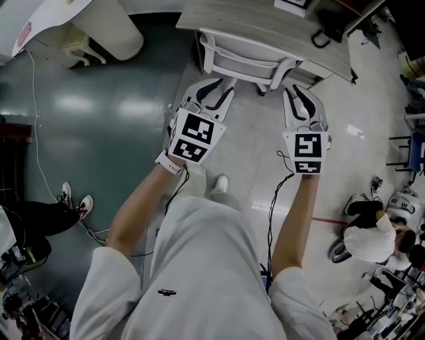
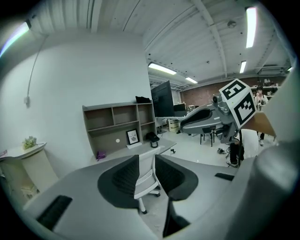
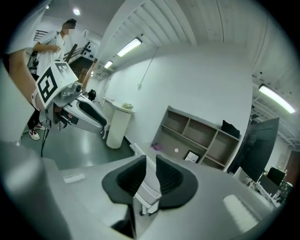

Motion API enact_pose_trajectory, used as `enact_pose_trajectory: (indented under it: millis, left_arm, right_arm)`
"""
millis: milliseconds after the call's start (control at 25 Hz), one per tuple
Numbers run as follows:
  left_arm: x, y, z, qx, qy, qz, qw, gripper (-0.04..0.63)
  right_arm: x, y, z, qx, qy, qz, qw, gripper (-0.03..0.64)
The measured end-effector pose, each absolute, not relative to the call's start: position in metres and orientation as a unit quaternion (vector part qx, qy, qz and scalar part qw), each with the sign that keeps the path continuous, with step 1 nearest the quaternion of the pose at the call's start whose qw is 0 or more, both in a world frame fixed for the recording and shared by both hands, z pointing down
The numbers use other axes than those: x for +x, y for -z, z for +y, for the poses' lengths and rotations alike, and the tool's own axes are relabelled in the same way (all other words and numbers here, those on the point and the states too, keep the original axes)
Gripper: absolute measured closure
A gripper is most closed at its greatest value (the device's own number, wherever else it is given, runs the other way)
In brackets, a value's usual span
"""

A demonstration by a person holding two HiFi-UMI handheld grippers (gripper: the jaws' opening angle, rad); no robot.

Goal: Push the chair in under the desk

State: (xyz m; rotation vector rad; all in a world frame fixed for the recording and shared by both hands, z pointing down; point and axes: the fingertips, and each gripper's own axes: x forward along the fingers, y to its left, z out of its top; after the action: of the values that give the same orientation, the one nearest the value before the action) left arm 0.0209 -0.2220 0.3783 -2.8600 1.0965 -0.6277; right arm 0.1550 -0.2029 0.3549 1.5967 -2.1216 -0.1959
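Left gripper [image 1: 216, 91] and right gripper [image 1: 300, 98], jaws narrowly parted on nothing, poised side by side just behind white office chair [image 1: 246, 61], seemingly for an even push under desk [image 1: 255, 20].

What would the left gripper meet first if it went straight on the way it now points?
The left gripper would likely meet the back of the white chair first, framed between its open jaws; depth is unclear.

Cubby shelf [image 2: 117, 123] is sitting against a plain white wall [image 2: 84, 70]. Dark monitor [image 2: 161, 98] is standing just right of it, and a white pedestal [image 2: 23, 164] is carrying a small plant [image 2: 29, 141] well to its left. Strip lights [image 2: 161, 69] are glowing above it. Glossy dark floor [image 3: 80, 150] is spreading out left of it.
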Motion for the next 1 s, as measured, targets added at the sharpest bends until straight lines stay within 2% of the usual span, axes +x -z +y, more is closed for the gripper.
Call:
enact_pose_trajectory:
  millis: [240,480,1000]
  left_arm:
    - [0.012,-0.348,-0.173,-0.911,0.156,0.382,0.007,0.525]
    - [-0.008,-0.351,-0.134,-0.903,0.115,0.407,-0.068,0.551]
    - [-0.038,-0.317,-0.072,-0.918,0.075,0.387,-0.033,0.588]
  right_arm:
    - [0.154,-0.329,-0.149,0.600,0.108,-0.763,0.214,0.601]
    - [0.151,-0.330,-0.113,0.610,0.099,-0.761,0.198,0.603]
    - [0.116,-0.307,-0.033,0.621,0.062,-0.775,0.098,0.603]
